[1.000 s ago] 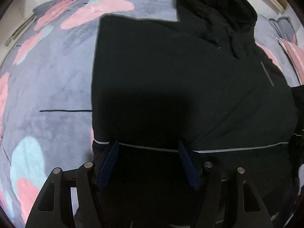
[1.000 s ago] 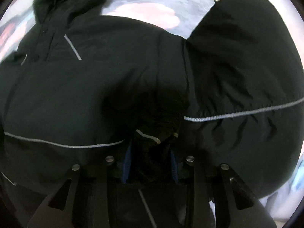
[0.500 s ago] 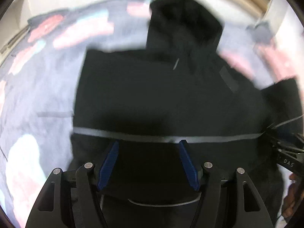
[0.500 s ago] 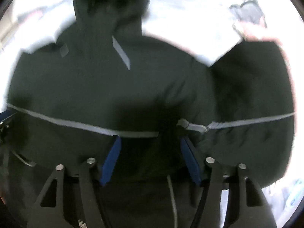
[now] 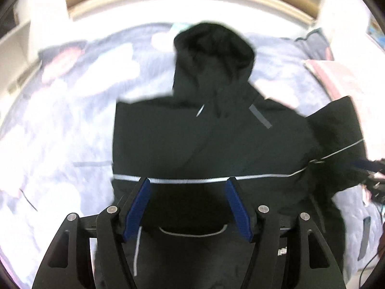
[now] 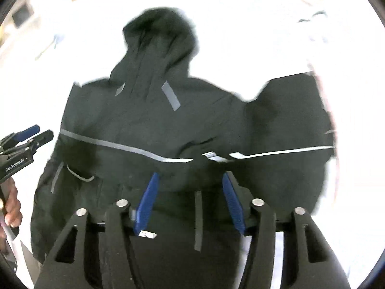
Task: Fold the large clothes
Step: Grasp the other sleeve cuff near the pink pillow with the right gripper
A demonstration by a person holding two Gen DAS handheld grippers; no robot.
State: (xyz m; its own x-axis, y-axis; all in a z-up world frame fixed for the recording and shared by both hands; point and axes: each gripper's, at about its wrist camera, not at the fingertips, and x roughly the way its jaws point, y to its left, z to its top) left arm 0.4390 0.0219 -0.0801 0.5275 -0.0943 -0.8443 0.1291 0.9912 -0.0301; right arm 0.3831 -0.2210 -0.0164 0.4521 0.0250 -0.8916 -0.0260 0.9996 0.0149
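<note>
Both grippers have backed off and risen from the black jacket in the last second: 1.0 s ago the right one was pinched on a bunch of fabric near the hem stripe, and it has since let go. The left gripper hangs with its jaws spread wide, holding nothing, above the jacket's lower half. The right gripper is likewise spread wide and empty, over the stripe toward the jacket's right sleeve.

The jacket lies face up with its hood at the far end. Its left side ends in a straight edge, which suggests that sleeve is already tucked in; the right sleeve juts out beside the body. By that reading, 1 fold is finished and the sleeve is the likely next grip.

Left of the jacket spreads a lavender blanket with pink and pale blotches, apparently a bed. Beyond the hood run a pale wall and a wooden rail. Right of the jacket sits a pink-edged pillow. Both views are motion-blurred, and the right view is washed out around the jacket.
</note>
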